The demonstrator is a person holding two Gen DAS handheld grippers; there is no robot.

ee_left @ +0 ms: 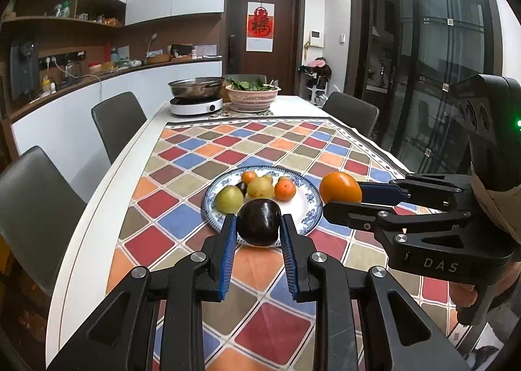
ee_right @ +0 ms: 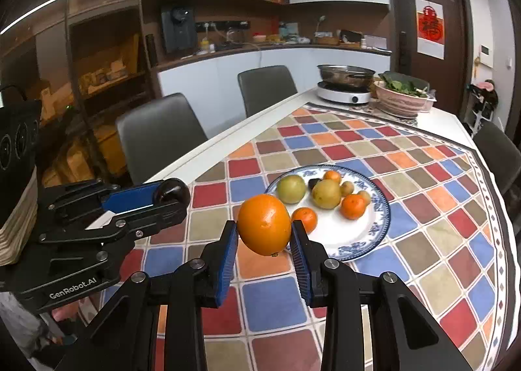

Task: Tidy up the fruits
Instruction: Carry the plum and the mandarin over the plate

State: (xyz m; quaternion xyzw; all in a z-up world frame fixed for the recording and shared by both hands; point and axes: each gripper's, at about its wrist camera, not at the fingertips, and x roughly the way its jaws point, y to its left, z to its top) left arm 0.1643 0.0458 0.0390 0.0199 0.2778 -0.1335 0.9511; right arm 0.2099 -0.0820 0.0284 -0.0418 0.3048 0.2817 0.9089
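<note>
A white dining table (ee_left: pixel 107 182) is carrying a tablecloth (ee_left: pixel 202 156) of coloured diamonds, edged by a pale dotted border. Grey chairs (ee_left: pixel 119 123) are standing along its sides, and a wooden counter with shelves is running along the wall behind them. At the far end an induction cooker (ee_left: pixel 196 106) is bearing a steel pan (ee_left: pixel 196 86), just beside a pink colander (ee_left: pixel 253 96) of leafy greens. A dark door with a red poster is closing the room behind.

A blue-rimmed plate (ee_left: pixel 306 208) is lying on the cloth, holding yellow-green fruits (ee_left: pixel 229 199) and small tangerines (ee_left: pixel 285 189). A small dark fruit among them is largely hidden. In the right wrist view one tangerine (ee_right: pixel 304 218) is partly covered by the held orange. The person's hands are mostly cut off behind the gripper bodies.

The left gripper (ee_left: pixel 259 224) is reaching forward above the plate's near rim, its blue pads pressing both sides of a dark purple plum (ee_left: pixel 259 222), lifted clear of the cloth. The right gripper (ee_right: pixel 264 229) is extending just beside it, near the plate's edge, clamping a large orange (ee_right: pixel 263 224) between its pads, also held in the air.
</note>
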